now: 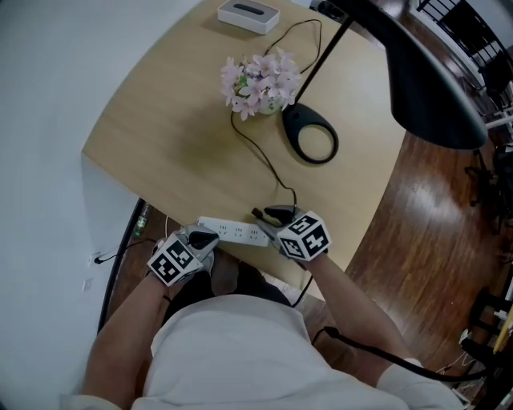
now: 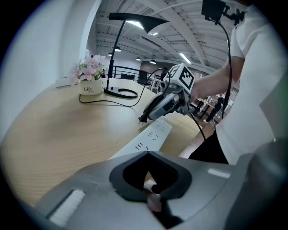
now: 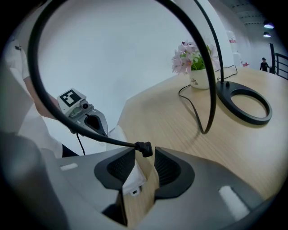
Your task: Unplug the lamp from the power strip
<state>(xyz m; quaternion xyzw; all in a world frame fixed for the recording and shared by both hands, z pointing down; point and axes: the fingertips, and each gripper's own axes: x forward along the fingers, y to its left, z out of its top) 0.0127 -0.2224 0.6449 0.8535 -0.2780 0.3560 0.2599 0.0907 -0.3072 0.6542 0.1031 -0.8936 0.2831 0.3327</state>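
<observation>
Now | power strip (image 1: 236,232): 1 | lamp (image 1: 298,120): 1 | plug (image 3: 145,149): 1 | flowerpot (image 2: 91,88): 1

Surface (image 1: 176,136): pale wood, curved edge. Flower pot (image 1: 260,84) with pink blossoms stands toward the far side. Black ring-shaped lamp base (image 1: 311,134) sits just right of the pot, not touching it. White box (image 1: 248,14) lies beyond the pot at the far edge. Black cord (image 1: 260,156) curls past the pot's near side. White power strip (image 1: 236,232) lies well nearer than the pot, along the near edge.
</observation>
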